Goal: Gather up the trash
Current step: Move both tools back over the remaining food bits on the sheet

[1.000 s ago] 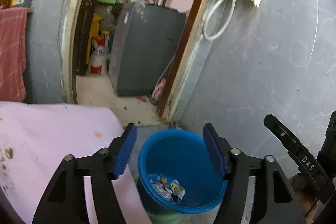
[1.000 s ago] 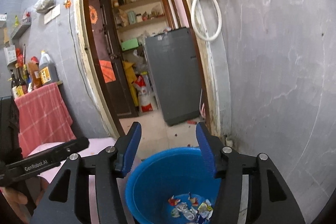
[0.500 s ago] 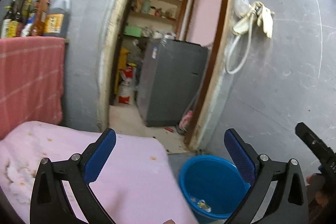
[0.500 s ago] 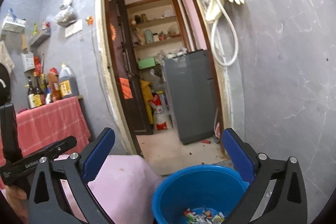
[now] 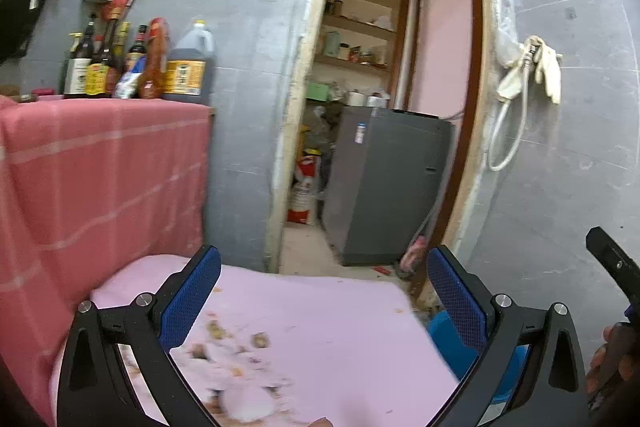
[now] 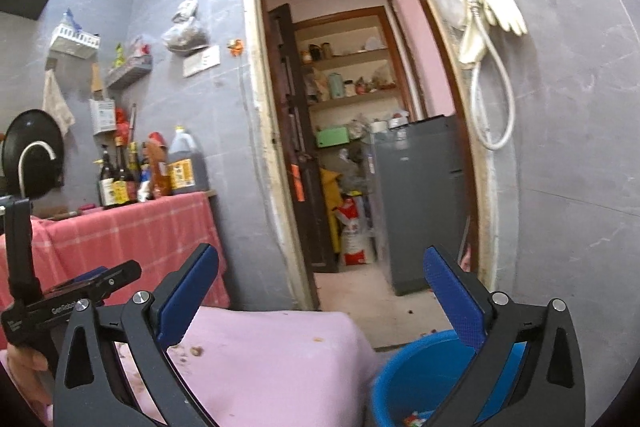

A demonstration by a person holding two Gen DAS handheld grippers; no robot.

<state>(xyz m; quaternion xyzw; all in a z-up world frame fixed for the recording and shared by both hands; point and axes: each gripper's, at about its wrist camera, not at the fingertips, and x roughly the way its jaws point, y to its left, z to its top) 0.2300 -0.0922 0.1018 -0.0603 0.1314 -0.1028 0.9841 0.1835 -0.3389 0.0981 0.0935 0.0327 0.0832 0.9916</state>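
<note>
While both claws stand wide with nothing between their blue pads, the left claw (image 5: 323,301) hangs over the pink-covered table (image 5: 340,311), where blurred scraps (image 5: 224,337) lie. Beside the table's end, the blue bucket (image 6: 404,379) holds wrappers (image 6: 416,419), below the right claw (image 6: 320,297).

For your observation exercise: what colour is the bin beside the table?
Blue. The bin shows best in the right wrist view.
</note>
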